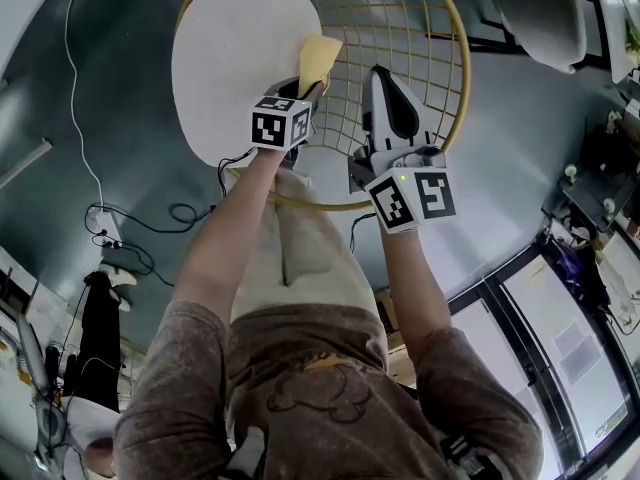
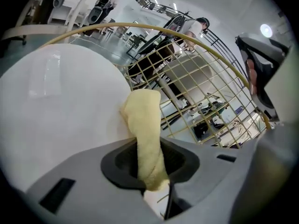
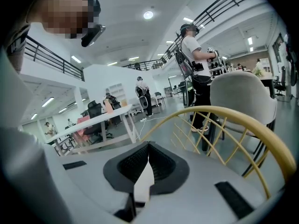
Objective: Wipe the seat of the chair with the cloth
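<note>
A pale yellow cloth (image 1: 318,60) (image 2: 145,134) sticks out of my left gripper (image 1: 305,90) (image 2: 148,169), which is shut on it. The cloth's free end rests at the right edge of the white round chair seat (image 1: 240,63) (image 2: 60,106). Behind the seat rises the chair's yellow wire-grid back (image 1: 405,28) (image 2: 205,92) (image 3: 224,125). My right gripper (image 1: 385,88) (image 3: 145,164) hovers over that grid to the right of the cloth, jaws shut with nothing between them.
A second pale chair (image 1: 540,13) (image 3: 240,94) stands beyond the yellow one. Cables (image 1: 130,233) lie on the grey floor at left. A person (image 3: 196,55) stands farther off, with desks (image 3: 100,122) to the left.
</note>
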`<state>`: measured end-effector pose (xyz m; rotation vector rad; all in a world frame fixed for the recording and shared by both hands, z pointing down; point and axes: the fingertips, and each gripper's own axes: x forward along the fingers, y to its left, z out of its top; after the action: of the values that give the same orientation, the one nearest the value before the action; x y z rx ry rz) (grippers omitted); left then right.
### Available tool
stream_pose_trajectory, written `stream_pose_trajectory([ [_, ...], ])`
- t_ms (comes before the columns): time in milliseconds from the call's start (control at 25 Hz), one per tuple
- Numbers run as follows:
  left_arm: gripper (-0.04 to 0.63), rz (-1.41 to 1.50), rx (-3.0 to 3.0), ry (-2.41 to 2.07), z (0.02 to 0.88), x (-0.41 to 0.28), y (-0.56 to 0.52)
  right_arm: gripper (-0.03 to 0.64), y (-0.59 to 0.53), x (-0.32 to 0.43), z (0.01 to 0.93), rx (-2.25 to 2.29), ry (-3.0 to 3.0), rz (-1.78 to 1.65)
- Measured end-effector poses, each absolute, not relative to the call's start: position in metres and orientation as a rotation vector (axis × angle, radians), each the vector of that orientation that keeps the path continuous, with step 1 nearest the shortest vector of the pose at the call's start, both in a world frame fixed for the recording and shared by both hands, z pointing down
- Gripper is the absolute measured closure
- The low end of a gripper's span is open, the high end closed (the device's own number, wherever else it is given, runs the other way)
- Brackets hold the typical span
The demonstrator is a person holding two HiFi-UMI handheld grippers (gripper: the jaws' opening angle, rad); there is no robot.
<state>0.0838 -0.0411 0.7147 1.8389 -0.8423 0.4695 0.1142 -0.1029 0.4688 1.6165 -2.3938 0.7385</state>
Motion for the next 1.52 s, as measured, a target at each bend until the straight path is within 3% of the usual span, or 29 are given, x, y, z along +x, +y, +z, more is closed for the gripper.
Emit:
stream_pose_trajectory([
  [600, 0.497, 0.601, 1.821, -0.942, 0.731, 0.035, -0.039, 0.591, -0.1, 0.107, 0.478, 1.603, -2.402, 0.759],
  [1520, 0.497, 0.699, 1.648, -1.271, 0.734, -0.154, -0.035, 0.591, -0.099, 0.075, 0.487, 1.55, -2.428, 0.789],
])
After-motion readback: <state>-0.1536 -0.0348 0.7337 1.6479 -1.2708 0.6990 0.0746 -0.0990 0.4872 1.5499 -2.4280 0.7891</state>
